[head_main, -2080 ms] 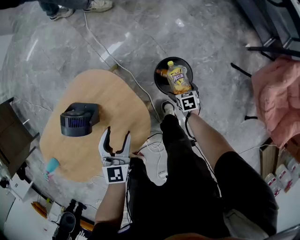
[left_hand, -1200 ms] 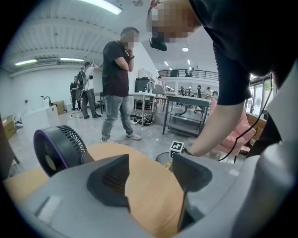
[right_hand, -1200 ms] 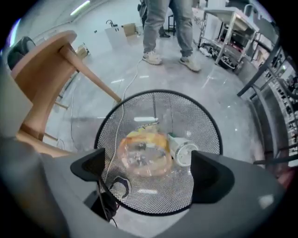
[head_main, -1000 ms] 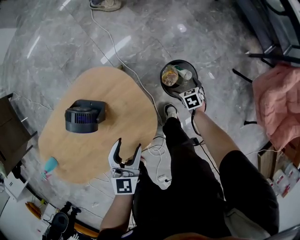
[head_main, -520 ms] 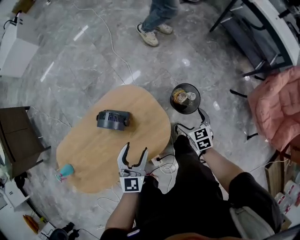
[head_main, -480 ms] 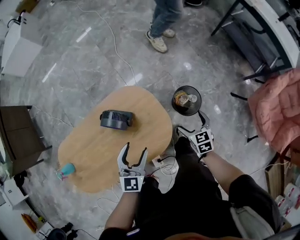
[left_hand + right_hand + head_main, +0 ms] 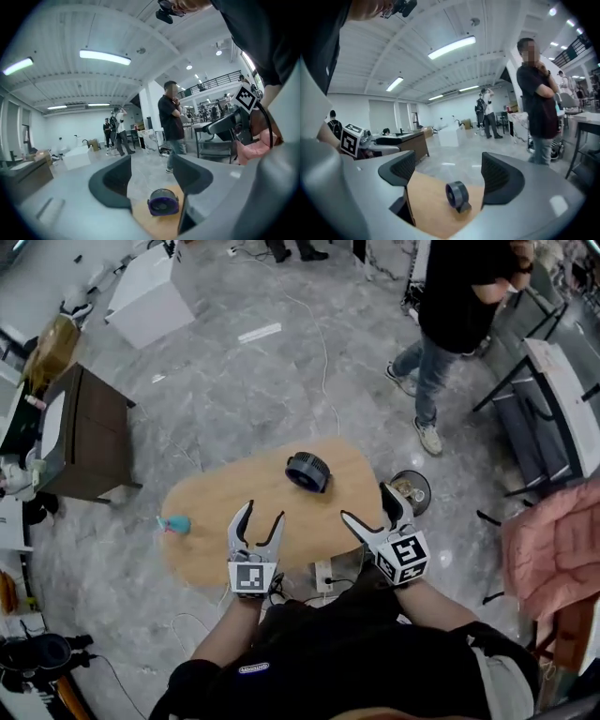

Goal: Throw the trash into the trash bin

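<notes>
Item: trash bin point(image 7: 427, 497), black and round, stood on the grey marble floor point(image 7: 244, 390) just beside the right end of the table point(image 7: 206, 521) and partly behind the right gripper point(image 7: 364, 501) in the head view. Contents: pale and yellowish trash point(image 7: 410, 487) lay inside it; what kind was too small to tell. Right gripper: held over the table's right end, near the bin. Its jaws stood fairly wide, had just been narrowing, and had nothing between them, only table and fan beyond. Left gripper point(image 7: 261, 514): held over the table's near edge, jaws wide and bare. Table: oval, wooden, bearing a dark round fan point(image 7: 307, 471) towards its far side and a small teal item point(image 7: 175, 523) at its left edge. Whether that item counted as trash could not be told. Surroundings: a person point(image 7: 450, 296) stood on the floor beyond the bin, a dark cabinet point(image 7: 80, 432) well to the left, a pink cloth point(image 7: 553, 549) at the right. Status, as judged: trash was already binned and both claws were empty. Nothing plainly remained except, possibly, the teal item.
</notes>
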Action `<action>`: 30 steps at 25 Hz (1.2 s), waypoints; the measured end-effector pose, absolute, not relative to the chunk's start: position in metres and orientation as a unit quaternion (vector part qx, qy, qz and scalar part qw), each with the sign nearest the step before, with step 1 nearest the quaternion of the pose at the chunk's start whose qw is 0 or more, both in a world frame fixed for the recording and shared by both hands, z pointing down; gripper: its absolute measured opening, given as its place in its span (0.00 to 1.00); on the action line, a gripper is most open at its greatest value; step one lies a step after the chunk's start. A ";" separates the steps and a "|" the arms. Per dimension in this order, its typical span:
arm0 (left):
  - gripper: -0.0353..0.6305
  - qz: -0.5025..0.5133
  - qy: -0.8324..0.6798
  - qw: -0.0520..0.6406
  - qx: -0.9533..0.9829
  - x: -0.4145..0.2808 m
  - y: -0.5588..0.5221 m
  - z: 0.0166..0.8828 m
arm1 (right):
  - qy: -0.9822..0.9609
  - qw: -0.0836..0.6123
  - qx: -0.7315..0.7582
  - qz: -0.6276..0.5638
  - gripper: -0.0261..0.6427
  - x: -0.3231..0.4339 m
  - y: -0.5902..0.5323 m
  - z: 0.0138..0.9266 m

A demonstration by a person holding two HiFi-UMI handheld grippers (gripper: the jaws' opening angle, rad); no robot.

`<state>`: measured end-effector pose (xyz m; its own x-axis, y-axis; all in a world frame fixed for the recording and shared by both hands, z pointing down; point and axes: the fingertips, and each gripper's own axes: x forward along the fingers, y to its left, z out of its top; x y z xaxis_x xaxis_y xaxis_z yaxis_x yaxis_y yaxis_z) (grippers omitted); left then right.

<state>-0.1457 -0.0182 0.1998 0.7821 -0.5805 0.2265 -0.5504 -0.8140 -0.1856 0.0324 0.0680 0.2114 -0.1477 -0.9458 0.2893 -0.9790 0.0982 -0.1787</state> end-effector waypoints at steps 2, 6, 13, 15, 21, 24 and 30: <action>0.62 -0.120 0.325 0.061 -0.936 -0.165 -0.024 0.160 | -0.766 0.036 0.625 0.146 0.69 0.004 0.051 0.172; 0.56 -0.077 0.383 0.072 -0.918 -0.216 -0.031 0.090 | -0.821 0.012 0.562 0.102 0.56 -0.056 0.016 0.100; 0.22 -0.040 0.418 0.065 -0.905 -0.281 -0.030 0.002 | -0.881 -0.029 0.471 0.036 0.09 -0.132 -0.011 -0.001; 0.22 -0.038 0.419 0.067 -0.905 -0.284 -0.026 -0.011 | -0.896 -0.039 0.441 0.031 0.08 -0.145 -0.013 -0.016; 0.22 -0.019 0.414 0.086 -0.906 -0.286 -0.022 -0.040 | -0.917 -0.036 0.396 0.024 0.08 -0.177 -0.024 -0.040; 0.22 -0.027 0.405 0.093 -0.909 -0.283 -0.020 -0.039 | -0.919 -0.060 0.388 0.029 0.08 -0.184 -0.026 -0.046; 0.22 -0.034 0.394 0.089 -0.914 -0.279 -0.021 -0.035 | -0.918 -0.045 0.392 0.030 0.08 -0.194 -0.025 -0.041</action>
